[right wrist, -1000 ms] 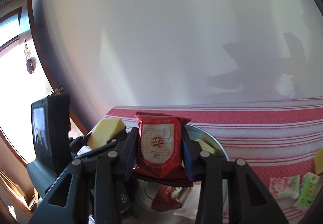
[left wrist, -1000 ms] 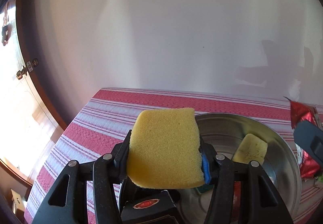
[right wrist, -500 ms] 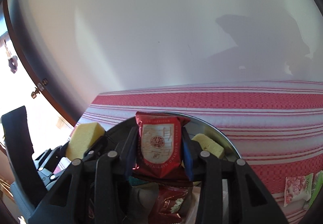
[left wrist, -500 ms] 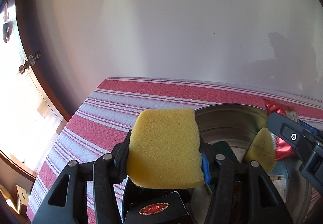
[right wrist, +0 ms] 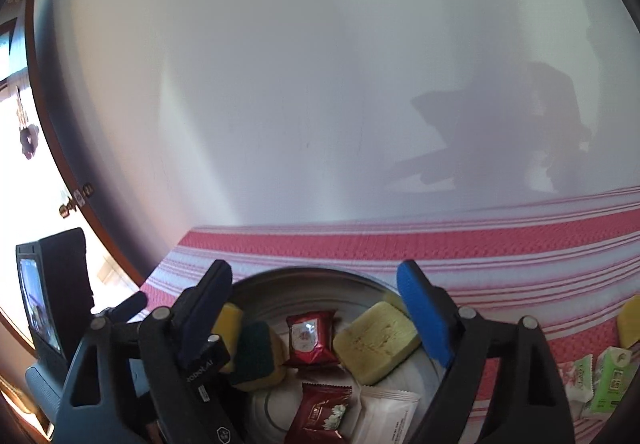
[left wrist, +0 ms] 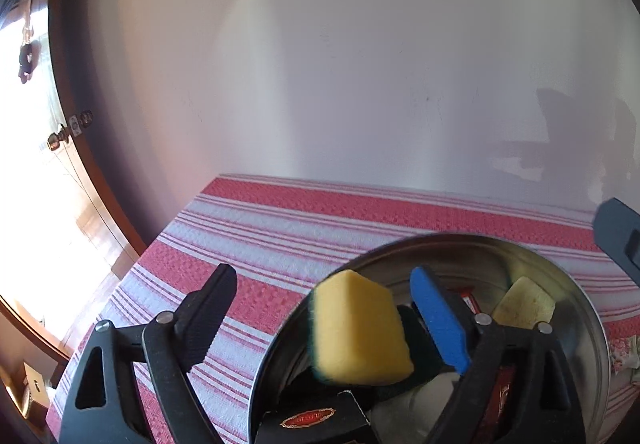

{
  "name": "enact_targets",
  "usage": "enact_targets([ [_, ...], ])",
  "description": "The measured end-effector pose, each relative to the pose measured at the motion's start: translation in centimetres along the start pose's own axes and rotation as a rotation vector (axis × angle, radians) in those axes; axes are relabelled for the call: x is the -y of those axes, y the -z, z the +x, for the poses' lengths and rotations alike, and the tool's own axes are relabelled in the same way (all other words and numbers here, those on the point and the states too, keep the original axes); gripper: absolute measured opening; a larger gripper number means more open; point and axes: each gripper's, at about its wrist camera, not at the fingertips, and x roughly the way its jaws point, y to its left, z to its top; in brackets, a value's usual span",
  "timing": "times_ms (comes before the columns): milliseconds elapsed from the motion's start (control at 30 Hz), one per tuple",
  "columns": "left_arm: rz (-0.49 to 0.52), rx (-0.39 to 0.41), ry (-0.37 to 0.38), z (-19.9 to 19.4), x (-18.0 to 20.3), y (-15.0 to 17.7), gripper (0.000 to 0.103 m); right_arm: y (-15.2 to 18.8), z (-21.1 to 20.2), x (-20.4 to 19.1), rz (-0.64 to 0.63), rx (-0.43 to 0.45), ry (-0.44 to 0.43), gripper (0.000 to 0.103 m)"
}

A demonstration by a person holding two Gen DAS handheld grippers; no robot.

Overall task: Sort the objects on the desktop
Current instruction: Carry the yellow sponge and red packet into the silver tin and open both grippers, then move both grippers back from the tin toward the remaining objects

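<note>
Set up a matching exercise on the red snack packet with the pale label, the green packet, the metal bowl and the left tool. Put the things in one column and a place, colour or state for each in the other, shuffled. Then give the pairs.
Things
1. red snack packet with the pale label
2. green packet
3. metal bowl
4. left tool

Place, colour or state
a. silver
b. open
c. lying inside the bowl
d. on the striped tablecloth, outside the bowl

Pairs: 1-c, 2-d, 3-a, 4-b
</note>
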Motion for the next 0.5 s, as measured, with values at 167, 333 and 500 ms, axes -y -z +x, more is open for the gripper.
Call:
enact_targets([
  [167, 0.010, 0.021, 0.009, 0.0, 0.1, -0.1, 0.094, 0.3, -2.4, 0.8, 0.027, 0.109, 0.044, 0.098],
  [333, 0.008, 0.036, 0.028, -0.9, 0.6, 0.0, 0.094, 0.6, -3.8, 1.4, 0.033, 0.176, 0.088, 0.101],
  [500, -0.019, 0.066, 0.047, -1.7, 0.6, 0.2, 0.094, 1.2, -4.2, 1.7, 0.014, 0.206, 0.129, 0.102],
])
